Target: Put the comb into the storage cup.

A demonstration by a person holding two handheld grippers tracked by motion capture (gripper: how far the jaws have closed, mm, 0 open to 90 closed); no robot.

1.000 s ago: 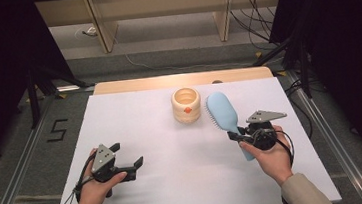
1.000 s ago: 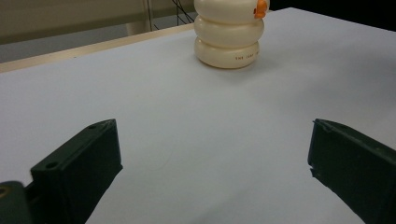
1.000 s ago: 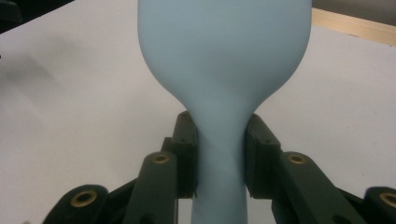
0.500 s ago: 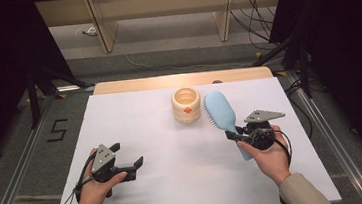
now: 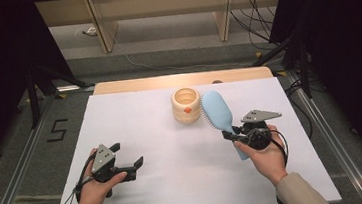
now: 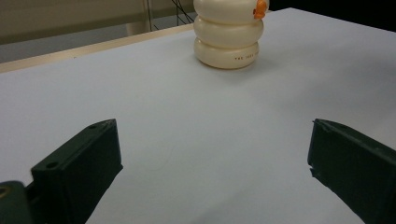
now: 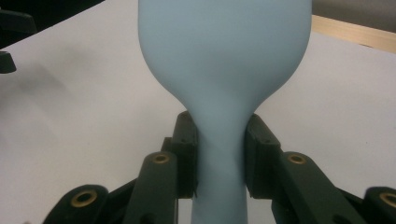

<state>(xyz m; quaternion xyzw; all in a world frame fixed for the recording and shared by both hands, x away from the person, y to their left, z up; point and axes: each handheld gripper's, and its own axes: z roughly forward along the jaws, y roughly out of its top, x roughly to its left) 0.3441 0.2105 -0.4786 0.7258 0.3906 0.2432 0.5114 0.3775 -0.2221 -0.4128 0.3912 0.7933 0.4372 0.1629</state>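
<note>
The right tongs hold a light blue hairbrush. In the right gripper view, the two black jaws squeeze the thin neck of the hairbrush from both sides, just below where it gets wide. The wide head of the brush points away from the person, toward the far side of the white table. In the high view the bristles face left, and the end of the handle sticks out below the person's right hand.

Just beside the brush head stands a cream cup made of round rings. It has a small orange dot on its side. I cannot tell if the brush and the cup touch.

The left tongs rest low over the near left part of the table, well apart from the brush. Their jaws stand wide with nothing between them. In the left gripper view, the cream cup stands upright far ahead of them.
</note>
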